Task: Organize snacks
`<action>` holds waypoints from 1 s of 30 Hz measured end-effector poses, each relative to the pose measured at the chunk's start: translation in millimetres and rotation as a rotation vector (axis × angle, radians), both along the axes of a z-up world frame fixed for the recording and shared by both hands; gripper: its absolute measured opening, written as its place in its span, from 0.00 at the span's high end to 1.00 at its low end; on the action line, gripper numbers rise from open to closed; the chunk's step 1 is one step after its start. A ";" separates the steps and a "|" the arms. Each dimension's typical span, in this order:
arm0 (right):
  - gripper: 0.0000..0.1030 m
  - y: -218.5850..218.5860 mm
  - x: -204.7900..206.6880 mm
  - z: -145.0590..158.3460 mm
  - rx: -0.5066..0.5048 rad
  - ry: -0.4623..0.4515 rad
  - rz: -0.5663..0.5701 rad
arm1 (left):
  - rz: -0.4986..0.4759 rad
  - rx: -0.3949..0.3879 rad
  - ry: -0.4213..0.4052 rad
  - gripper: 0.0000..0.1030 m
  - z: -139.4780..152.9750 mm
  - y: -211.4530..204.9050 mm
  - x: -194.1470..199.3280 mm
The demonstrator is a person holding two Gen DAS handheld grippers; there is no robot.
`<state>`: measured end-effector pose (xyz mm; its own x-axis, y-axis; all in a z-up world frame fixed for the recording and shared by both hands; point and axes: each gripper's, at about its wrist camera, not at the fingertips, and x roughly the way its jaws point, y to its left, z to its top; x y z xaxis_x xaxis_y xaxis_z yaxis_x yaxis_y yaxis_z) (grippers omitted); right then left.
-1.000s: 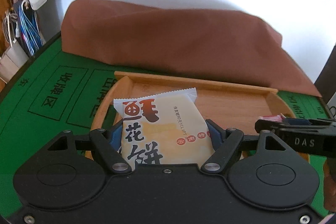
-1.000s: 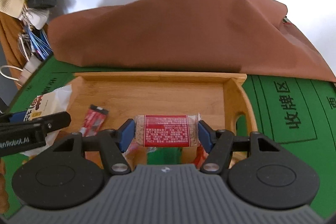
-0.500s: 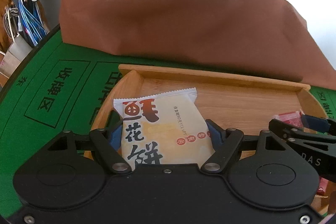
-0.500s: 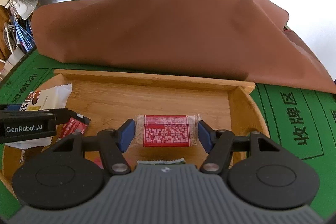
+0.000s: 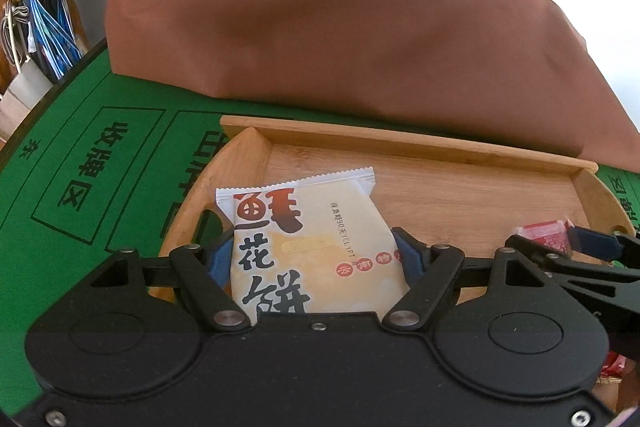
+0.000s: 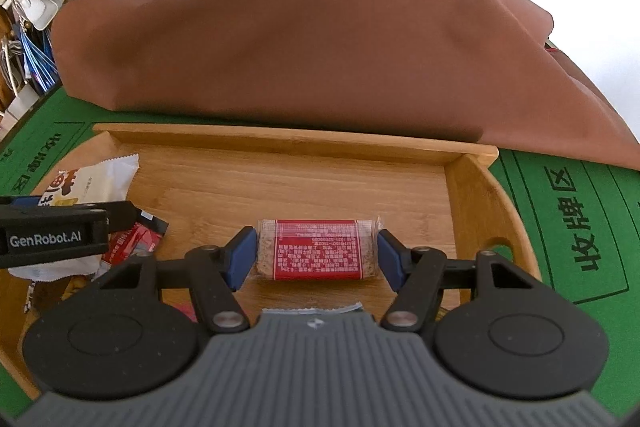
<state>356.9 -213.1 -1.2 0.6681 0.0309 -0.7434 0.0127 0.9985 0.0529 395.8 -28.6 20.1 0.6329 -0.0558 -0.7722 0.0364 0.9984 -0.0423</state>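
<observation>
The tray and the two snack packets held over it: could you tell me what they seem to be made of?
Tray: likely bamboo or light wood, smooth; fine straight grain shows. White packet in the left gripper: probably printed plastic film, with crimped serrated ends. Red bar in the right gripper: clear glossy wrap, red label, grainy filling showing through.

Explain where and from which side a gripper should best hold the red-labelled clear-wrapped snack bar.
Grip the red-labelled clear-wrapped snack bar across its two short ends, from above and the near side. It lies crosswise over the wooden tray, ends exposed; the right gripper holds it just so.
</observation>
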 end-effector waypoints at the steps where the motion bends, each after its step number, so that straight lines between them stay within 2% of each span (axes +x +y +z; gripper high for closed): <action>1: 0.35 0.2 0.8 -1.3 -0.001 -0.001 -0.001 | 0.001 -0.001 -0.001 0.25 -0.3 0.3 0.1; 9: 0.34 1.1 0.9 -2.5 -0.001 -0.004 0.001 | 0.000 -0.001 -0.014 0.24 -1.0 -0.9 -3.1; 11: 0.31 0.2 0.6 -2.8 0.007 -0.005 0.000 | 0.004 0.002 -0.019 0.20 0.6 -1.3 -4.2; 12: 0.25 0.0 0.3 -2.8 0.008 -0.006 0.000 | 0.005 0.002 -0.025 0.17 2.6 -1.1 -5.7; 14: 0.22 0.1 -1.9 -1.5 0.011 -0.016 0.013 | -0.001 0.001 -0.041 0.14 7.8 -1.2 -10.1; 16: 0.15 1.4 -6.1 1.3 0.012 -0.030 0.027 | -0.018 0.005 -0.073 0.01 15.5 -1.3 -17.8; 23: 0.10 1.6 -29.0 17.2 0.028 -0.071 0.053 | -0.050 0.028 -0.135 0.00 41.9 2.3 -53.6; 27: 0.00 1.7 -50.0 30.3 0.029 -0.113 0.073 | -0.084 0.063 -0.182 0.00 53.3 4.4 -85.3; 30: 0.00 0.1 -71.0 39.6 0.038 -0.148 0.096 | -0.118 0.074 -0.205 0.00 58.6 5.6 -112.7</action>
